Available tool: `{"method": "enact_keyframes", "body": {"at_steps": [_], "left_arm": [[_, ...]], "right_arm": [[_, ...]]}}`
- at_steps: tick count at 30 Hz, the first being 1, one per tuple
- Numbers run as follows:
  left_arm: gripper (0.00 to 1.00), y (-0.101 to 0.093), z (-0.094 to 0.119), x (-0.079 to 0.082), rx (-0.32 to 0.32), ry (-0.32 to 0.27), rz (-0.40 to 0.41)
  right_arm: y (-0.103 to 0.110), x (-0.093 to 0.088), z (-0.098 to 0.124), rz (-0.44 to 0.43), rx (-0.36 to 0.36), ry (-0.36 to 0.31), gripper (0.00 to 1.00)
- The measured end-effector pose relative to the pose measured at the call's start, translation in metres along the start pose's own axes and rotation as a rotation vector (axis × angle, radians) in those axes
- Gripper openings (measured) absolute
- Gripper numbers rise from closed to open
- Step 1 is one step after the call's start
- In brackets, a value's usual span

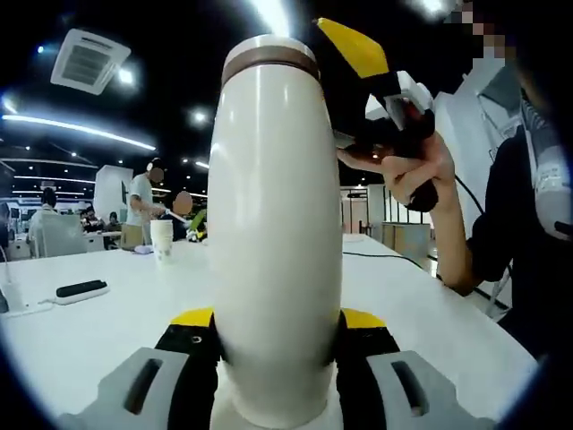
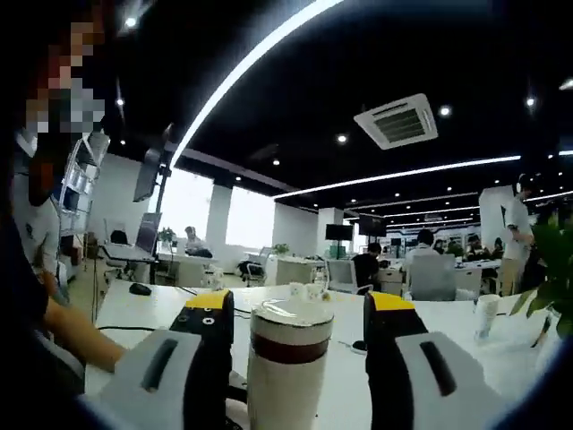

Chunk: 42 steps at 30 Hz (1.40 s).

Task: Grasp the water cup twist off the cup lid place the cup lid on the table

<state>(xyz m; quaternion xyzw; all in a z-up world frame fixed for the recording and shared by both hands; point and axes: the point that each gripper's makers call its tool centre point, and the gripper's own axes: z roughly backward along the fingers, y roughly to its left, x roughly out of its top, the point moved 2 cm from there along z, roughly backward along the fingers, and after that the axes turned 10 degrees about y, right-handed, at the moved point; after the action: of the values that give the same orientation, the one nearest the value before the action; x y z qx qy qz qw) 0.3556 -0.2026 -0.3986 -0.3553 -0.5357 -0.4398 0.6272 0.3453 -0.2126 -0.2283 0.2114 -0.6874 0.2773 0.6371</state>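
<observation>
Water cup (image 1: 276, 242): cream-white and tall, standing upright between the left gripper's (image 1: 276, 336) yellow-tipped jaws, which press against its lower body on both sides; its base sits near the near edge of the white counter (image 1: 98, 336).
Cup lid (image 2: 289, 315): on the cup, above a dark brown band (image 2: 288, 348); seen from the right gripper view it sits between that gripper's two jaws.
Left gripper: clamped on the cup body, jaws tight to the walls.
Right gripper (image 2: 299, 324): jaws stand either side of the lid with a gap visible on each side, so parted and not gripping; from the left gripper view its yellow jaw tip (image 1: 352, 45) hangs just beside the lid at the cup's upper right.
Hand (image 1: 414, 170): wrapped around the right gripper's black handle, forearm running down toward the counter's right edge.
Counter extras: a black remote-like bar (image 1: 81, 288) lies well off toward the left edge; a white paper cup (image 1: 162, 238) stands farther back.
Background: people at desks, ceiling lights, a square ceiling vent (image 2: 397, 120).
</observation>
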Motion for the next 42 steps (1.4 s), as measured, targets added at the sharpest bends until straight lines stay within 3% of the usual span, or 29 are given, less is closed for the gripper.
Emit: {"method": "enact_keyframes", "body": {"at_steps": [6, 12, 15, 24, 26, 33, 39, 42], "left_arm": [[0.52, 0.003, 0.002, 0.0, 0.001, 0.001, 0.0], [0.52, 0.008, 0.004, -0.001, 0.001, 0.0, -0.001], [0.52, 0.009, 0.004, -0.001, 0.0, 0.0, -0.002], [0.52, 0.01, 0.004, -0.002, -0.002, 0.001, -0.001], [0.52, 0.008, 0.004, -0.002, -0.002, 0.001, 0.0], [0.52, 0.008, 0.003, -0.002, -0.002, 0.001, 0.0], [0.52, 0.008, 0.003, -0.002, -0.002, 0.003, -0.002], [0.52, 0.008, 0.003, -0.002, -0.001, 0.003, -0.002]], "right_arm": [[0.002, -0.012, -0.017, 0.052, 0.018, 0.069, 0.53], [0.004, -0.013, -0.019, 0.057, 0.075, 0.075, 0.47], [0.004, -0.013, -0.017, 0.066, 0.145, 0.069, 0.47], [0.003, -0.014, -0.02, 0.065, 0.461, 0.065, 0.47], [0.006, -0.014, -0.021, 0.097, 0.536, 0.05, 0.47], [0.006, -0.015, -0.022, 0.117, 0.678, 0.043, 0.47], [0.005, -0.015, -0.023, 0.076, 0.695, 0.02, 0.47], [0.001, -0.018, -0.022, -0.005, 0.593, 0.058, 0.47]]}}
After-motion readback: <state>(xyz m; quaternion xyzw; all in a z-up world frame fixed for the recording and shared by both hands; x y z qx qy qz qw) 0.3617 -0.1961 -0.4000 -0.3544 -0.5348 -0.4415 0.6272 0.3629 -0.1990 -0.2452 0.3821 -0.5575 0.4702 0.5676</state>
